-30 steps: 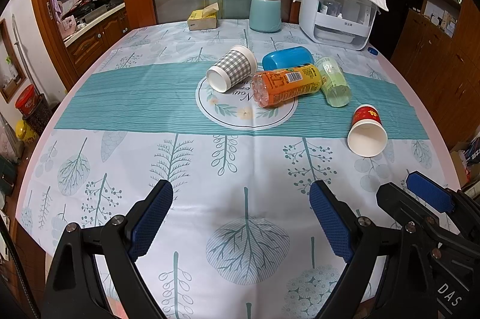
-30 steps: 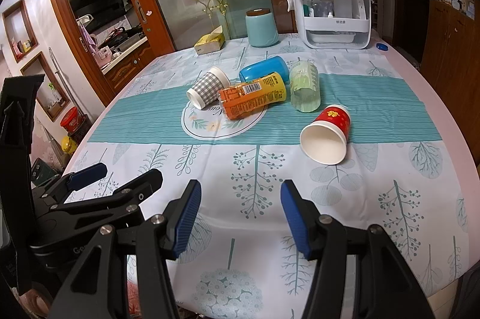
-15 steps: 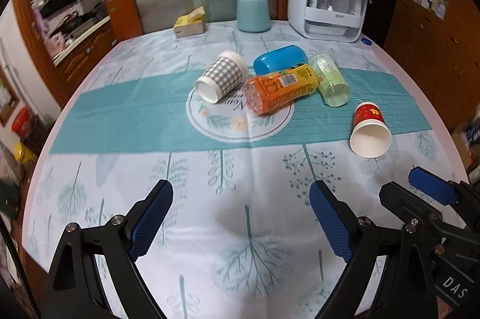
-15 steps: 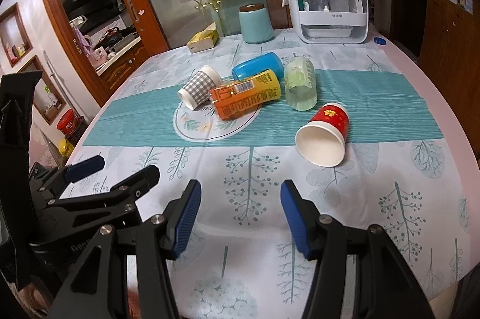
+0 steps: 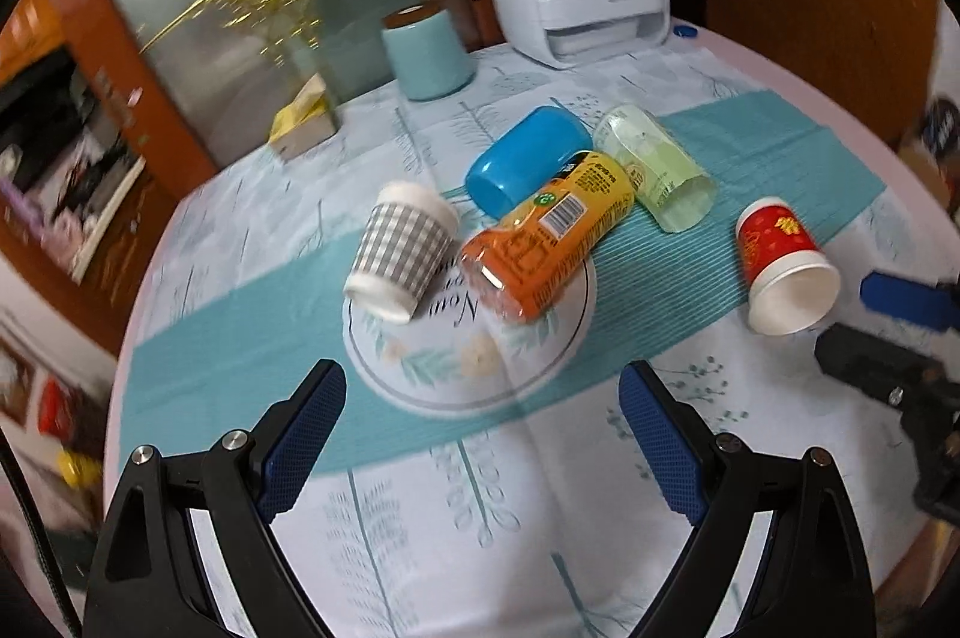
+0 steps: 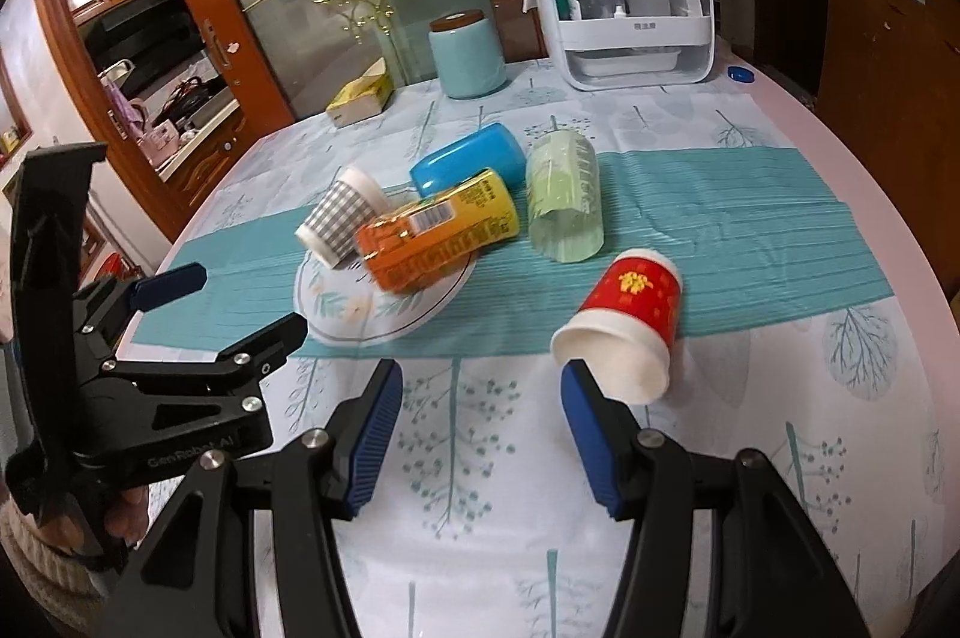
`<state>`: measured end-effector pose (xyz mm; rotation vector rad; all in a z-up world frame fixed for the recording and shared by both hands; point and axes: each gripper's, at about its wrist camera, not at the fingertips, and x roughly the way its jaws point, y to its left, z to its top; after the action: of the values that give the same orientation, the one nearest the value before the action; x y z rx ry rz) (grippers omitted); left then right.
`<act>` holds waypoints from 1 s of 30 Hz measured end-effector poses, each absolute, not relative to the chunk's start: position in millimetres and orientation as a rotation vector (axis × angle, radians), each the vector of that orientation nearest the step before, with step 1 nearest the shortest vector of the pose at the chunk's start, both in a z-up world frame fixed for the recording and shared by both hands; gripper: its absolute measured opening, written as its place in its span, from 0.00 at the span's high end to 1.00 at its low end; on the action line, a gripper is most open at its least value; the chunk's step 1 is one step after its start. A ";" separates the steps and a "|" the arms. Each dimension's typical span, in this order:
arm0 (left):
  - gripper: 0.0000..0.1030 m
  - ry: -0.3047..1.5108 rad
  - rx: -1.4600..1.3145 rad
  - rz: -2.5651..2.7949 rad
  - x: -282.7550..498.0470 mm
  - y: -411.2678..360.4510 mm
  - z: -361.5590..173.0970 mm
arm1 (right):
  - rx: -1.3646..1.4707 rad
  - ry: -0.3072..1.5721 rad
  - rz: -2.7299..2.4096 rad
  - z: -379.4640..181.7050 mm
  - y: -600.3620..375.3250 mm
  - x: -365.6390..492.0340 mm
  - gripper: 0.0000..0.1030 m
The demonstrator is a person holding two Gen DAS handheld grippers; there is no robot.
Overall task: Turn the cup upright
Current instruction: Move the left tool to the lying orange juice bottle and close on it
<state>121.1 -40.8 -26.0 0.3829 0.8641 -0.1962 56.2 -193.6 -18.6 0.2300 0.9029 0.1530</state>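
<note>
Several cups lie on their sides on the table: a grey checked paper cup (image 5: 401, 254) (image 6: 339, 218), a blue plastic cup (image 5: 525, 161) (image 6: 468, 158), a pale green clear cup (image 5: 657, 170) (image 6: 564, 200) and a red paper cup (image 5: 780, 266) (image 6: 627, 317) with its mouth toward me. An orange bottle (image 5: 549, 236) (image 6: 438, 236) lies among them. My left gripper (image 5: 480, 434) is open and empty, just short of the round mat. My right gripper (image 6: 477, 434) is open and empty, its right finger close below the red cup's rim.
A tablecloth (image 6: 720, 230) with a teal stripe covers the round table. At the back stand a teal canister (image 6: 468, 50), a yellow tissue box (image 6: 360, 98) and a white appliance (image 6: 630, 20) under a cloth. The left gripper shows in the right wrist view (image 6: 198, 314).
Both grippers have moved forward toward the cups. The left wrist view has tilted and closed on the checked cup and bottle; the right gripper has come up to the red cup.
</note>
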 end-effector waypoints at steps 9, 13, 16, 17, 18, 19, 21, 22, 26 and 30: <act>0.11 0.844 0.543 -0.301 165.7 -73.2 -41.5 | 0.256 0.923 0.124 -35.0 -202.5 90.9 0.46; 0.11 0.865 0.574 -0.327 185.8 -81.4 -49.7 | 0.269 0.952 0.111 -47.0 -205.3 102.4 0.46; 0.11 0.889 0.591 -0.357 200.0 -87.9 -56.2 | 0.281 0.949 0.108 -49.5 -206.5 106.9 0.46; 0.11 0.897 0.599 -0.360 203.8 -89.2 -59.1 | 0.275 0.950 0.100 -49.9 -206.2 108.7 0.46; 0.11 0.907 0.615 -0.363 209.6 -92.4 -62.5 | 0.272 0.952 0.093 -50.7 -206.2 111.2 0.46; 0.11 0.911 0.626 -0.366 212.9 -93.9 -64.6 | 0.274 0.952 0.090 -51.4 -206.8 113.1 0.46; 0.11 0.920 0.649 -0.369 219.7 -97.5 -69.5 | 0.281 0.954 0.087 -52.6 -208.4 118.4 0.46; 0.11 0.927 0.656 -0.375 223.2 -98.9 -71.9 | 0.284 0.958 0.083 -53.1 -209.1 121.2 0.46; 0.11 0.961 0.674 -0.382 237.8 -103.2 -81.3 | 0.299 0.966 0.079 -55.1 -211.7 127.4 0.46; 0.13 0.987 0.690 -0.386 249.1 -106.4 -91.2 | 0.281 0.964 0.085 -56.2 -208.7 126.4 0.46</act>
<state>249.1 -106.4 -91.2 0.6904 0.9874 -0.3861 126.4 -208.7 -56.2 0.2813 0.9642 0.0850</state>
